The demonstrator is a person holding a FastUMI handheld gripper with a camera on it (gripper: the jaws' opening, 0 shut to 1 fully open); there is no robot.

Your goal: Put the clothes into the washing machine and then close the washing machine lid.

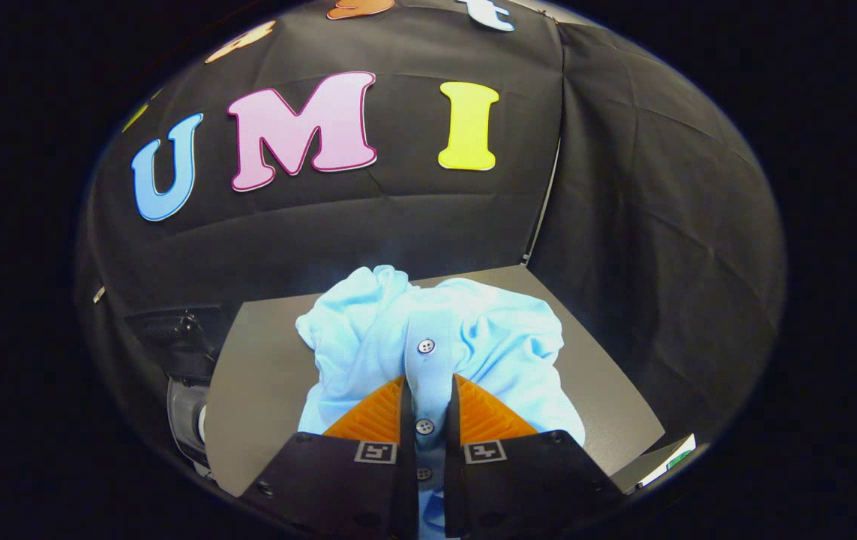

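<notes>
Gripper view, looking forward and slightly down along the two fingers. The gripper (428, 390) is pointing across a grey table (263, 375) toward the black cloth wall (398, 225) of the booth, its fingers drawn narrow and pressing from both sides on the button placket (426, 360) of a light blue shirt (503, 337). The strip of fabric with its buttons is running straight up between the fingers; one button is sitting just ahead of the tips and another is lying between them. The rest of the shirt is bunching in crumpled folds beyond and to either side of the fingers, spreading over the tabletop. Whether the garment is resting fully on the table or is being raised off it cannot be told. The shirt's lower part is being hidden by the gripper body. To the left of the table, below its edge, a dark object with a rounded grey part (188, 405) is showing dimly, too shadowed to identify.
</notes>
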